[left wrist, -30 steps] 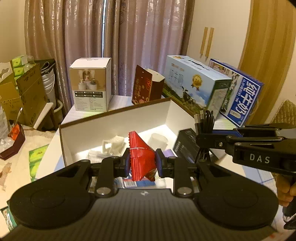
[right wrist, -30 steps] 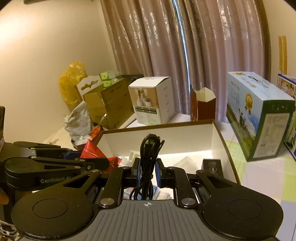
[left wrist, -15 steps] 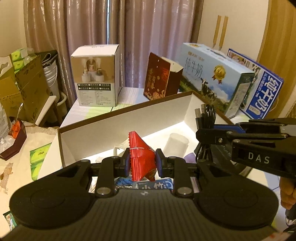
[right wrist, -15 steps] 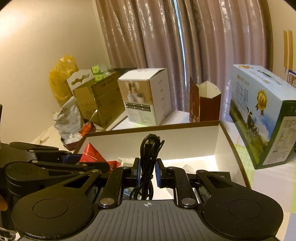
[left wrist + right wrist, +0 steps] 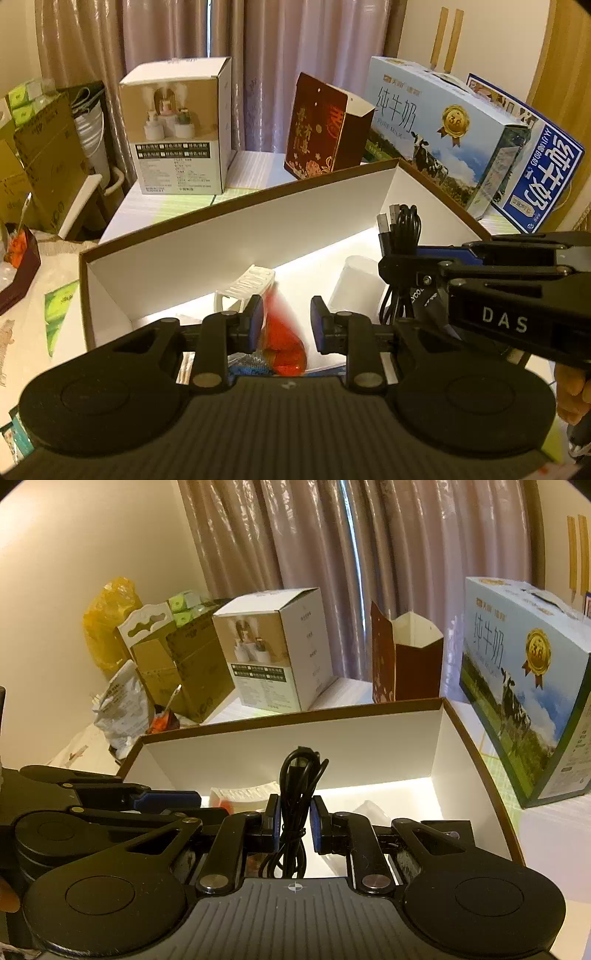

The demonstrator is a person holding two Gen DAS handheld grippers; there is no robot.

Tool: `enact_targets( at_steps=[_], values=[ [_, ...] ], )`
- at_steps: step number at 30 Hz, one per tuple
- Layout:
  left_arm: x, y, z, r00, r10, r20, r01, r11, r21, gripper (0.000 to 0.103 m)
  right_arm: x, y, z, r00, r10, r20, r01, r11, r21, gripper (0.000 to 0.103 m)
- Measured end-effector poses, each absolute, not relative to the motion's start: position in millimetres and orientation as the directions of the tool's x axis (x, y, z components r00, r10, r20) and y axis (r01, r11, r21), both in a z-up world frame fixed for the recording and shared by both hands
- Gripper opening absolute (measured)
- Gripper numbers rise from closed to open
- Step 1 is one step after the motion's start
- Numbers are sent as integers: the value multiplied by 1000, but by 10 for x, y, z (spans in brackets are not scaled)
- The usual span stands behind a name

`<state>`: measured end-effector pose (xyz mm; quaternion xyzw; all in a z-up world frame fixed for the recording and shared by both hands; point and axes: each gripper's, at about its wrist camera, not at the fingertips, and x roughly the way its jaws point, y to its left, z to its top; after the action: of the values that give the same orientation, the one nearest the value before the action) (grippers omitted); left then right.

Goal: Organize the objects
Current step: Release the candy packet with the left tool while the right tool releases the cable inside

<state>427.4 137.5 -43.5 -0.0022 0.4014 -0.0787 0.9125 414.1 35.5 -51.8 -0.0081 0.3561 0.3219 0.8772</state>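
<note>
A large open box [image 5: 240, 240] with white walls and a brown rim lies below both grippers. My left gripper [image 5: 286, 317] is open over it, and a blurred red snack packet [image 5: 284, 343] sits loose in the gap, touching neither pad. My right gripper [image 5: 294, 812] is shut on a coiled black USB cable [image 5: 297, 775], held upright above the box [image 5: 295, 731]. In the left wrist view that right gripper [image 5: 400, 258] reaches in from the right with the cable [image 5: 404, 229]. The left gripper [image 5: 170, 799] shows at the left of the right wrist view.
Inside the box lie a white plastic piece [image 5: 247, 284], a white cup [image 5: 354, 280] and a small black box [image 5: 447, 830]. Behind it stand a white product carton [image 5: 181, 129], a dark red gift bag [image 5: 321, 129] and milk cartons [image 5: 443, 133]. Cardboard boxes [image 5: 177, 668] crowd the left.
My left gripper has opened and let go of the red packet, which is dropping into the box. Both grippers moved forward over the box. The right still grips the cable.
</note>
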Motion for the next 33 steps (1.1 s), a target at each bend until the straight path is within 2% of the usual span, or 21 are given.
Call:
enact_targets(
  at_steps=[3,5,7,11,26,28,30,31,33],
  values=[
    [4311,1374,-477,657,-146,-739,148,987,-63,25,4185,357,-551,535,557,-635,-565,795,221,13],
    [4328,1373,-492,657,-137,-741,144,988,-55,34,4207,353,-569,531,558,-638,-562,795,227,13],
    [4334,1382,-497,658,-132,-741,141,989,-51,36,4219,348,-585,529,556,-641,-560,796,229,13],
    [4339,1421,-500,659,-118,-743,128,991,-44,49,4247,345,-616,520,556,-648,-557,796,236,13],
    [4341,1588,-563,647,-82,-758,91,995,-30,64,4370,479,-780,504,519,-691,-541,813,216,14],
    [4342,1597,-570,645,-78,-760,88,996,-27,66,4388,493,-787,518,514,-684,-538,817,207,21],
    [4340,1604,-573,644,-75,-761,84,996,-27,70,4387,482,-770,536,512,-671,-529,823,205,53],
    [4335,1610,-571,644,-74,-761,83,996,-27,72,4377,468,-760,545,512,-664,-526,825,205,56],
    [4323,1620,-565,644,-72,-762,81,996,-26,76,4356,447,-742,548,515,-659,-530,823,203,57]
  ],
)
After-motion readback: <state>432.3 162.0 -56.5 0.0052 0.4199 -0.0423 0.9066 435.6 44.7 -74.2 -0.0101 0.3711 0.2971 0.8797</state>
